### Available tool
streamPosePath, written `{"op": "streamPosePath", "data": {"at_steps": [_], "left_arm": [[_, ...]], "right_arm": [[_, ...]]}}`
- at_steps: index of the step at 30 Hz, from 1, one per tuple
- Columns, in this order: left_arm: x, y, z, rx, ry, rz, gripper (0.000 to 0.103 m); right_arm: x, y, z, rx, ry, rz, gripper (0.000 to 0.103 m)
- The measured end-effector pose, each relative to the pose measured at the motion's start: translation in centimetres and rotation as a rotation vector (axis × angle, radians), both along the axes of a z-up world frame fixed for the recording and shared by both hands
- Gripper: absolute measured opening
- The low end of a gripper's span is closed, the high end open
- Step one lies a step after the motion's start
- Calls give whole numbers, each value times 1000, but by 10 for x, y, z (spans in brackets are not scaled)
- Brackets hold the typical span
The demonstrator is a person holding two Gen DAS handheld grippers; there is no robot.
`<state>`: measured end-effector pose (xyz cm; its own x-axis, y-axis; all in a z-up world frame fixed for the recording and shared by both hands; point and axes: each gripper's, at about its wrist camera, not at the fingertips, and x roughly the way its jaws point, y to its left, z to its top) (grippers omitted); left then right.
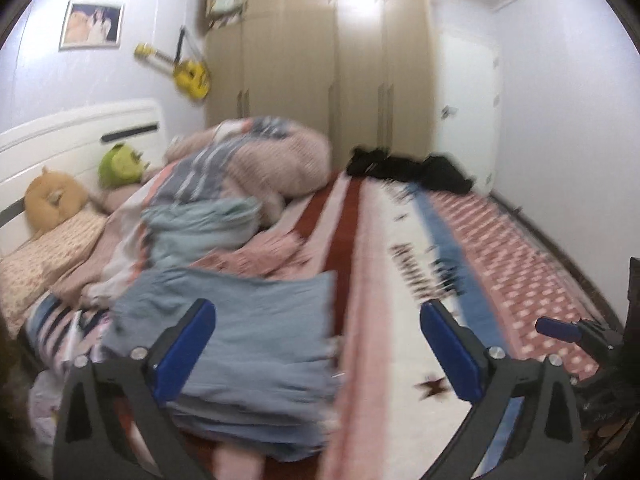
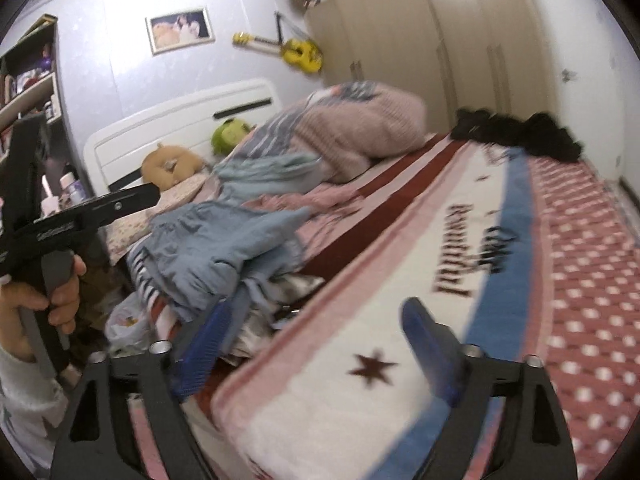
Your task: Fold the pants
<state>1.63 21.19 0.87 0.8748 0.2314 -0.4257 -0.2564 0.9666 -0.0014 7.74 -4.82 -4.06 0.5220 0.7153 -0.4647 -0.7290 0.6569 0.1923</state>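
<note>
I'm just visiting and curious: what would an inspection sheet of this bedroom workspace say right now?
Surface: bed with striped, star-printed blanket.
Job's things: light blue pants lie in a flat pile at the bed's left edge; black garments at the far end.
Clutter: bunched duvet, two plush toys, plastic bag.
Grippers: left hand-held gripper open, empty; right hand-held gripper open, empty.
Cables: nothing seen.
Surroundings: wardrobe, toy guitar, framed picture, shelf.

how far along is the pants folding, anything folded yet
Done: light blue pants lie stacked at the near bed edge, though blur hides how neat. In hand: nothing; left gripper and right gripper are open and empty. Left: dark clothes heaped at the far side.
</note>
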Motion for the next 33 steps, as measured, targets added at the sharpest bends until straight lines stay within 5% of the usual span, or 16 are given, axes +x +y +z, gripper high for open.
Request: {"op": "streamPosePath", "data": {"at_steps": [6,15,33], "left_arm": [[-8,-66,-10,-48,-139,-77,102],[-12,-131,-40,-37,-163,-138,102],[-15,-149,-44,-5,-160,-150,102]], "right_arm": [[-33,-66,14,-15,-144,-129,100],[-81,-146,16,17,-264,-297,102],[-98,-166,22,15,-272,-361,102]]}}
